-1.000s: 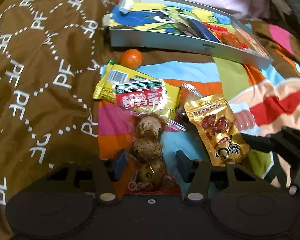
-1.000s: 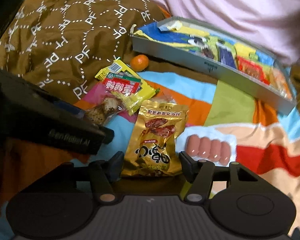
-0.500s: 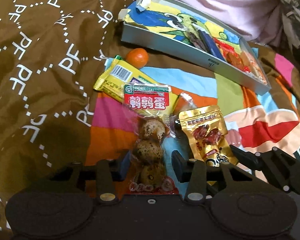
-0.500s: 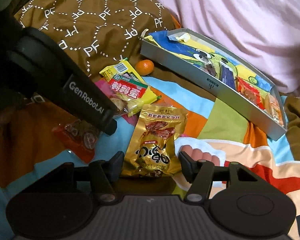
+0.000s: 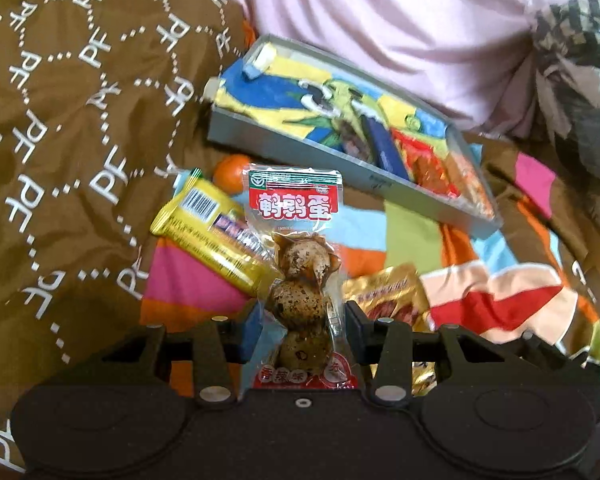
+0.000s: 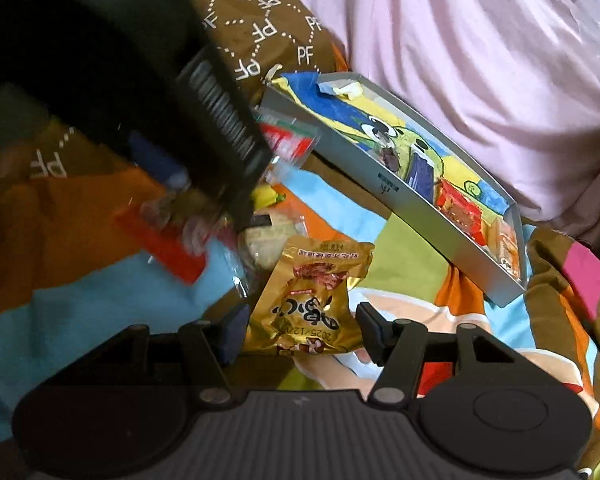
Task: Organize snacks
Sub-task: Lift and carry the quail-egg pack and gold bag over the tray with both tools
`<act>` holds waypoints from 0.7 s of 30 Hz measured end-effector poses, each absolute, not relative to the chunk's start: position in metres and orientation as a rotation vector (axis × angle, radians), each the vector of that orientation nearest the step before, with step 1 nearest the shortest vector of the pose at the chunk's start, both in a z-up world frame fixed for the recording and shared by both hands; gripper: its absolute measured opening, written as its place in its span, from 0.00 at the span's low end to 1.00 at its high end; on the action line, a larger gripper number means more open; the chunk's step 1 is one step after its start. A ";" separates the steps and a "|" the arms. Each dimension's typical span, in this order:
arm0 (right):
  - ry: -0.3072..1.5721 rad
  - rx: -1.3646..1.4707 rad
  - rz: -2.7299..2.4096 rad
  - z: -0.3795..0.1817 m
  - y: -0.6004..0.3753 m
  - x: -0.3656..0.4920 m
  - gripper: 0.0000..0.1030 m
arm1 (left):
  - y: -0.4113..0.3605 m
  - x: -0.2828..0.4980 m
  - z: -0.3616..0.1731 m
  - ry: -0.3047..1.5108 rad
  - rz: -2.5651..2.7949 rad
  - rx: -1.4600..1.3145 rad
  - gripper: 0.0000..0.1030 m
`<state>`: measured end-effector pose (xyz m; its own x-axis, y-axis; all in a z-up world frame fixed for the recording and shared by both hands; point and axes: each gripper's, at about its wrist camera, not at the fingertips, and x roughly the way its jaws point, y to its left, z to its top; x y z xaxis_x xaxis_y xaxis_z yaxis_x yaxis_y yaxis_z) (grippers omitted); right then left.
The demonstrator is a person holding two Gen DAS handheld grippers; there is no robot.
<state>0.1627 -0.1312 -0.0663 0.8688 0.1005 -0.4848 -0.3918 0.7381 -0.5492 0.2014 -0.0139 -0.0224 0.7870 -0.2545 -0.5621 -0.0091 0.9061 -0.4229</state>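
A clear pack of quail eggs (image 5: 296,292) with a red label hangs upright off the blanket, and my left gripper (image 5: 302,328) is shut on its lower half. In the right wrist view the same pack (image 6: 288,140) shows blurred behind the left gripper's black housing (image 6: 220,132). My right gripper (image 6: 302,328) is shut on the lower part of a gold snack packet (image 6: 312,292), whose top leans right. That gold packet (image 5: 388,292) peeks out beside my left fingers. A grey box (image 5: 284,148) with several snacks inside lies tilted further back.
On the striped blanket lie a yellow packet (image 5: 212,236) and a small orange (image 5: 230,168), both left of the box (image 6: 340,152). A round snack in clear wrap (image 6: 268,244) lies by the gold packet. A brown quilt (image 5: 60,120) rises on the left and pink cloth (image 5: 380,20) behind.
My left gripper closed on the quail egg pack and lifted it off the yellow packet. Both views have rolled. The gold packet stayed between my right fingers.
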 end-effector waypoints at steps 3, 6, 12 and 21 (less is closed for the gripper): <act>0.392 -0.748 0.258 -0.065 -0.133 0.157 0.61 | -0.019 0.201 -0.013 0.626 -0.133 -0.420 0.44; 0.333 -0.798 0.236 -0.061 -0.138 0.153 0.61 | -0.024 0.199 -0.005 0.598 -0.131 -0.424 0.44; 0.234 -0.842 0.199 -0.045 -0.151 0.160 0.61 | -0.028 0.206 0.011 0.562 -0.116 -0.411 0.44; 0.084 -0.733 0.126 -0.012 -0.170 0.201 0.61 | -0.023 0.248 0.051 0.487 -0.054 -0.434 0.44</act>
<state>0.2005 -0.1700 -0.0120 0.9891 0.0849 -0.1206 -0.1439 0.7360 -0.6615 0.2479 -0.0233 0.0512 0.8840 -0.1520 -0.4420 -0.0522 0.9077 -0.4164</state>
